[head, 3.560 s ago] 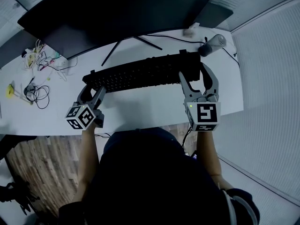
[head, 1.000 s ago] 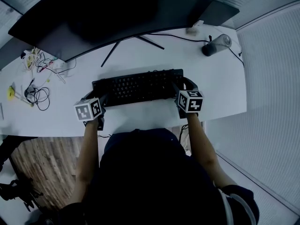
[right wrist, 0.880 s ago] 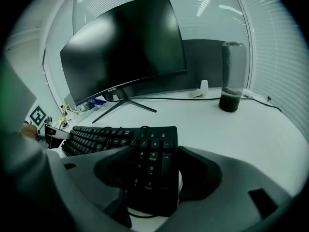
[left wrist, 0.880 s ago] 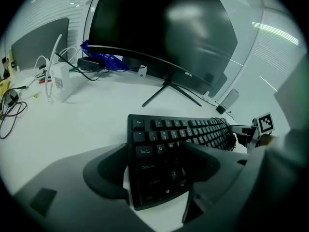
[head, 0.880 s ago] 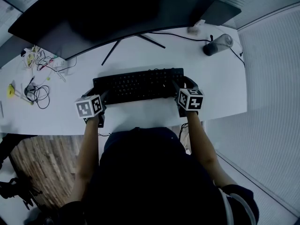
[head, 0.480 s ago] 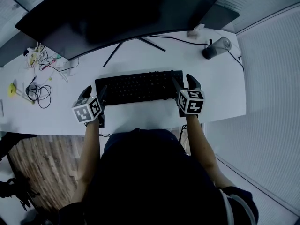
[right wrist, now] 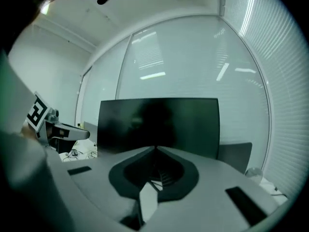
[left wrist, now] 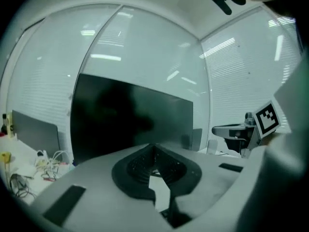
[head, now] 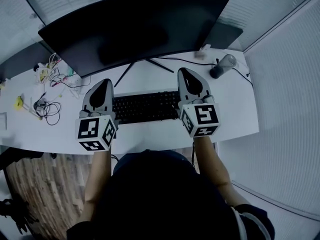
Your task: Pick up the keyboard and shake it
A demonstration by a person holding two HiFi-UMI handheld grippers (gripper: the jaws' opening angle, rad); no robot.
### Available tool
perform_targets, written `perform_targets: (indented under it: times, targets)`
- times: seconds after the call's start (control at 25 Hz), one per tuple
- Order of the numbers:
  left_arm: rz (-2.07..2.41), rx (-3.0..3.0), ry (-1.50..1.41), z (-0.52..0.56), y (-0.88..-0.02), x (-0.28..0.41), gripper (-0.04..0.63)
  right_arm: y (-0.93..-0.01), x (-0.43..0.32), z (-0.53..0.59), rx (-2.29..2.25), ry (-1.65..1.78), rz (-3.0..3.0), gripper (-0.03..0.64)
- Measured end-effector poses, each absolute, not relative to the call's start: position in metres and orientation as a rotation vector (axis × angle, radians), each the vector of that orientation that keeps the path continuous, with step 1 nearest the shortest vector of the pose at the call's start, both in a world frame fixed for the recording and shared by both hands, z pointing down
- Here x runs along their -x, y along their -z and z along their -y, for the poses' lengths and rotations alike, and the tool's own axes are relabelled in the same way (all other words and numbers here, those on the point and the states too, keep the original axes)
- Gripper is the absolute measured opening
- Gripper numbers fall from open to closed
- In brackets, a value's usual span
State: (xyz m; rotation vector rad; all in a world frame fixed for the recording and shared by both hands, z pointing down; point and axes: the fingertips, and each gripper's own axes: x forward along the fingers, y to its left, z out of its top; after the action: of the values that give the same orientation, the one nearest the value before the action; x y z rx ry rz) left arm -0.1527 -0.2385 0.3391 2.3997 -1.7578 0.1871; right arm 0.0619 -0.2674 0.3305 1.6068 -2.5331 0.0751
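A tangle of cables (head: 47, 71) lies at the left end of the white desk (head: 150, 130). The left gripper (head: 102, 84) hovers above the desk, its jaws just closed, pressed together on nothing. The black keyboard (head: 145, 106) lies flat on the desk between both grippers, in front of a dark monitor (head: 135, 29). The right gripper (head: 186, 75), its jaws likewise just closed and empty, hovers over the keyboard's right end. A dark cylinder (head: 222, 66) stands farther right.

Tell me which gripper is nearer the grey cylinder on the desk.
The right gripper: the cylinder stands beyond it at the right end of the desk; the left gripper is across the keyboard. Both have just closed, empty.
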Motion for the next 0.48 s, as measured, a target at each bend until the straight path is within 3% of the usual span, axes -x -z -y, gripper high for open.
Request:
perform_targets:
  times: [0.48]
  targets:
    - [1.894,-2.598,0.009,0.223,-0.197,0.133,0.023,-0.179,-0.053,0.238,-1.71,0.275,2.703,0.028]
